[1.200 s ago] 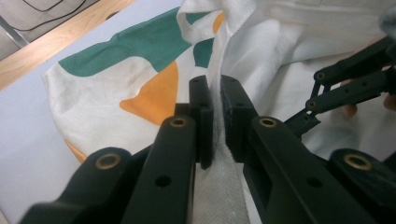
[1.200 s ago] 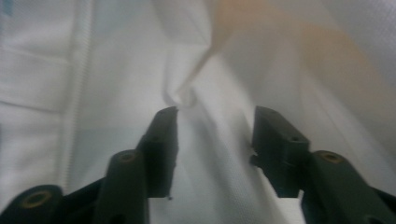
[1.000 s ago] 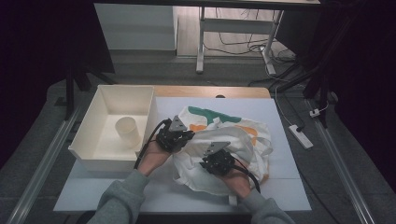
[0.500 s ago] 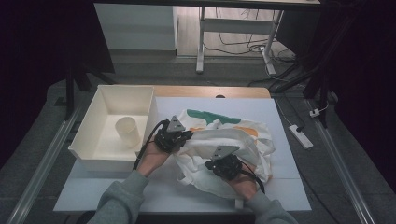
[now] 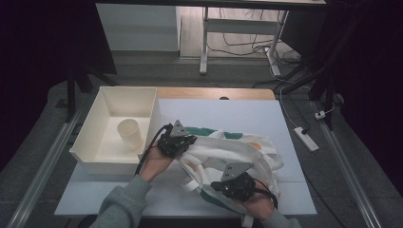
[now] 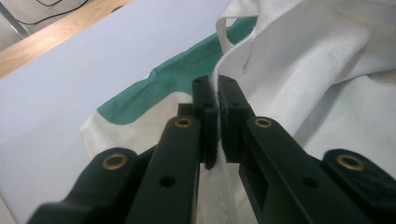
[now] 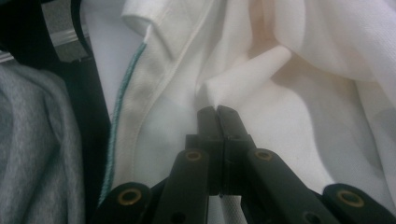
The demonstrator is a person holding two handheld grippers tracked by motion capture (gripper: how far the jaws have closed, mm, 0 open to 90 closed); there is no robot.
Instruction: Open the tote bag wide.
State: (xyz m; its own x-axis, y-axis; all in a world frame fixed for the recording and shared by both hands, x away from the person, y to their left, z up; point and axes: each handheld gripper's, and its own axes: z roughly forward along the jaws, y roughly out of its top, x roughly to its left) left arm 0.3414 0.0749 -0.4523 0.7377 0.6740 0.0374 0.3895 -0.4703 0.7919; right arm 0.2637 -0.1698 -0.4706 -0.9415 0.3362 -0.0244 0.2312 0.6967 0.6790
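A white cloth bag [image 5: 237, 147] with green and orange patches lies crumpled on the white table [image 5: 228, 111]. My left gripper [image 5: 183, 142] sits at the bag's left end. In the left gripper view, the left gripper [image 6: 217, 93] is shut on a thin upright edge of the white cloth [image 6: 317, 56], beside a green patch [image 6: 154, 93]. My right gripper [image 5: 228, 183] is at the bag's near side, close to the table's front edge. Seen in the right gripper view, the right gripper [image 7: 216, 112] is shut on a pinched fold of white fabric [image 7: 303, 116].
A white bin [image 5: 102, 154] stands at the table's left, with a paper cup [image 5: 130, 134] lying inside it. A wooden strip [image 5: 214, 93] runs along the far edge. A power strip [image 5: 305, 138] lies on the floor to the right. A grey sleeve [image 7: 32, 154] is close to the right gripper.
My right gripper has moved toward the near edge and slightly right, drawing the cloth with it. The bag has stretched nearer and covers more of its green patches. The left gripper stayed put.
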